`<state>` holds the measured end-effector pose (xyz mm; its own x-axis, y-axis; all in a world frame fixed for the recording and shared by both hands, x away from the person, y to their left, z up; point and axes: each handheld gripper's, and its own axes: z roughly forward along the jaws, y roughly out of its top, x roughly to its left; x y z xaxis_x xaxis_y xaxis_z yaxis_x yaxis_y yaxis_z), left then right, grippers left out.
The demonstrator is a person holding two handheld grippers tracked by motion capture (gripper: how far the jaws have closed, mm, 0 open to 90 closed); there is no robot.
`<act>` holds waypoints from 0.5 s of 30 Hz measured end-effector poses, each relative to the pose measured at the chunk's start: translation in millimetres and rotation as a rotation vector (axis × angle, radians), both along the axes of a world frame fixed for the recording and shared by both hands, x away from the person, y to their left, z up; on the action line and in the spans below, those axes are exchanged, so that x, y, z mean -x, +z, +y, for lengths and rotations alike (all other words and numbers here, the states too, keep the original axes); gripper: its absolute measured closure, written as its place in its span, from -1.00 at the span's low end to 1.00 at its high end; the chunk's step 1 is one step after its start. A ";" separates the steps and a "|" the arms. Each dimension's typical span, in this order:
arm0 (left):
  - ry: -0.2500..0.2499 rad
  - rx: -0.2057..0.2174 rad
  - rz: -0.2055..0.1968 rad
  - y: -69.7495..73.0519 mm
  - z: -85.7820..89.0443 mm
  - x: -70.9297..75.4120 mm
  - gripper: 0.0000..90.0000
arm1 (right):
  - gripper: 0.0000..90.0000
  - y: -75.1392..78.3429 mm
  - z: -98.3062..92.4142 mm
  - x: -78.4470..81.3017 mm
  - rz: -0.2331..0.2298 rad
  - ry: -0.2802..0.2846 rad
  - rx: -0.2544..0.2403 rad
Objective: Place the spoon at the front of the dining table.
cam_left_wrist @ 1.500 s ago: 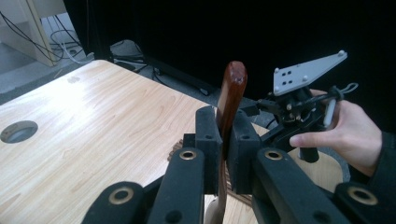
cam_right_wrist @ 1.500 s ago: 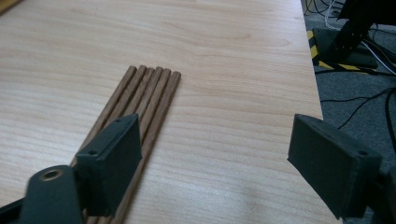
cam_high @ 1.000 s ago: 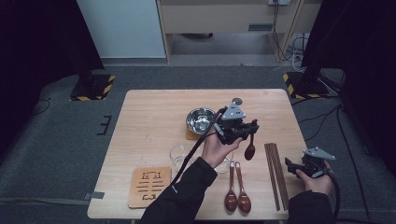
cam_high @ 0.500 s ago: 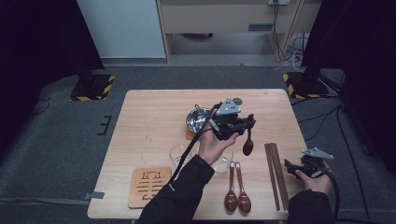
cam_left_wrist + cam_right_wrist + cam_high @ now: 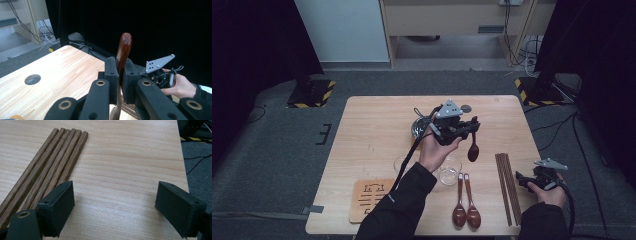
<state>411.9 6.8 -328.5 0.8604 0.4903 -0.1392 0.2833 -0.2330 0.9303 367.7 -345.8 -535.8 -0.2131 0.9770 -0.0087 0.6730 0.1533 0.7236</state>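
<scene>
Spoon held above the table

A wooden spoon [image 5: 473, 149] is clenched by the left gripper [image 5: 121, 75], bowl hanging down in the high view. The right gripper [image 5: 115, 205] is seen released beside 5 chopsticks [image 5: 53, 162].

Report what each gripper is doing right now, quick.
Left gripper: shut on the wooden spoon, held up over the table.
Right gripper: open, holding nothing, beside the chopsticks.
</scene>
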 end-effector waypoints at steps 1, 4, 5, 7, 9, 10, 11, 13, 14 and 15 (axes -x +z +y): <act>0.003 0.000 -0.001 0.5 1.0 -0.5 0.87 | -0.66 -0.2 0.1 -0.2 0.001 0.000 -0.002; 0.014 0.004 -0.001 2.1 5.4 -3.0 0.87 | -0.69 -0.9 1.1 -0.4 -0.001 0.002 -0.009; 0.017 0.006 0.000 2.3 6.5 -3.6 0.87 | -0.69 -1.0 1.0 -0.5 -0.002 0.003 -0.009; 0.023 0.005 -0.001 3.1 9.1 -5.3 0.87 | -0.71 -1.2 0.9 -0.8 -0.002 -0.001 -0.009; 0.030 0.005 -0.001 3.7 11.6 -6.9 0.87 | -0.74 -1.5 0.7 -1.2 -0.002 -0.002 -0.009; 0.034 0.004 -0.001 4.1 13.2 -7.9 0.87 | -0.74 -1.7 0.7 -1.3 -0.002 -0.002 -0.010; 0.039 0.006 -0.001 4.4 15.1 -9.1 0.87 | -0.74 -1.8 0.6 -1.5 -0.003 -0.003 -0.010; 0.047 0.009 0.001 4.9 17.9 -10.9 0.87 | -0.75 -1.8 0.4 -1.6 -0.001 -0.004 -0.010; 0.053 0.011 0.001 5.1 19.8 -12.1 0.87 | -0.76 -1.8 0.4 -1.6 -0.001 -0.005 -0.010; 0.056 0.013 0.001 5.4 21.5 -13.1 0.87 | -0.77 -1.9 0.2 -1.9 -0.001 -0.005 -0.008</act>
<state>425.0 28.3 -323.1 0.8315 0.5359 -0.1467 0.2967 -0.2051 0.9327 369.5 -345.6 -537.7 -0.2080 0.9781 -0.0010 0.6730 0.1439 0.7255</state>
